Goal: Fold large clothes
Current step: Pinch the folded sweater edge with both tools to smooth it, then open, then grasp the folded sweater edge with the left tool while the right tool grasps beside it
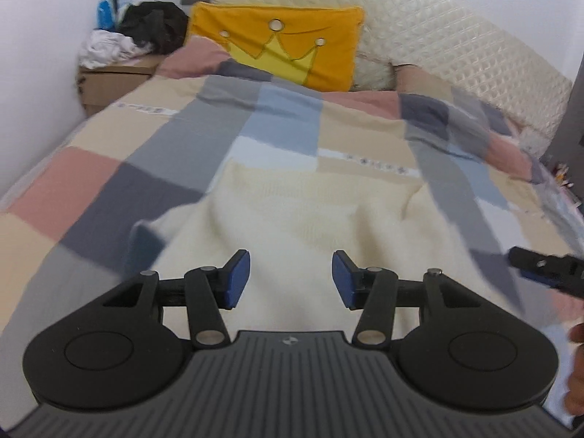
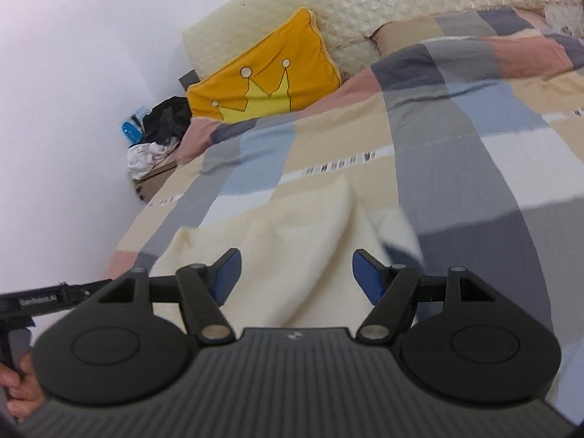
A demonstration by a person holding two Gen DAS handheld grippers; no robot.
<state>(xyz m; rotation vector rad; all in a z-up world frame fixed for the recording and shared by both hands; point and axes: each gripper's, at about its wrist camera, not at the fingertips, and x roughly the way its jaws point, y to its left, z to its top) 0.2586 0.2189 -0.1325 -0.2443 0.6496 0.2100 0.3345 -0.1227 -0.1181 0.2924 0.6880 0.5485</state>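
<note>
A cream knitted garment [image 1: 303, 215] lies on the patchwork bedspread [image 1: 109, 182] right in front of both grippers; it also shows in the right wrist view [image 2: 292, 241]. My left gripper [image 1: 291, 279] is open and empty just above the garment's near part. My right gripper [image 2: 295, 279] is open and empty over the garment too. The right gripper's tip shows at the right edge of the left wrist view [image 1: 540, 268]. The left gripper's side shows at the left edge of the right wrist view [image 2: 43, 301].
A yellow crown pillow [image 1: 284, 47] leans on the quilted cream headboard [image 1: 438, 36]. A cardboard box [image 1: 113, 80] with piled clothes [image 1: 138, 33] stands by the white wall at the far left. The bedspread [image 2: 456, 146] covers the whole bed.
</note>
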